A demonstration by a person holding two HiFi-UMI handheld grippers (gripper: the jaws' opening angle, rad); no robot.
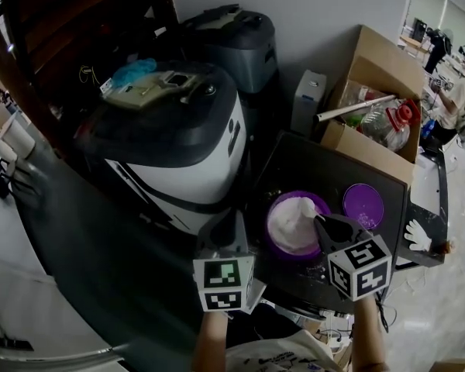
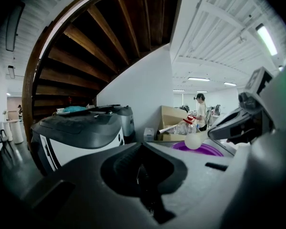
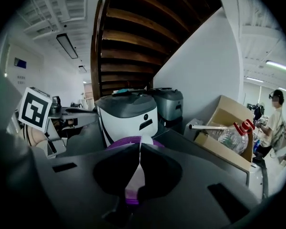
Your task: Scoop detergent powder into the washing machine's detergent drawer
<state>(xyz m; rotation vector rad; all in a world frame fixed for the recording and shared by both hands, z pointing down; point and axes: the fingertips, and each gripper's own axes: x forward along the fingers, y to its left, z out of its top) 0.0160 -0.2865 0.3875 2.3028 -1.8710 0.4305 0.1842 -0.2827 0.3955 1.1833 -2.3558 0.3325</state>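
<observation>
A white and grey washing machine stands left of a dark table. An open purple tub of white powder sits on that table, its purple lid beside it. My right gripper is shut on the handle of a white scoop, whose bowl sits over the powder. The left gripper view shows the scoop's bowl just above the tub rim. My left gripper hovers between machine and tub, shut with nothing in its jaws.
A second grey machine stands behind the first, under a wooden staircase. Behind the tub is a cardboard box holding a plastic bottle. A white glove lies at the table's right edge. A person stands far right.
</observation>
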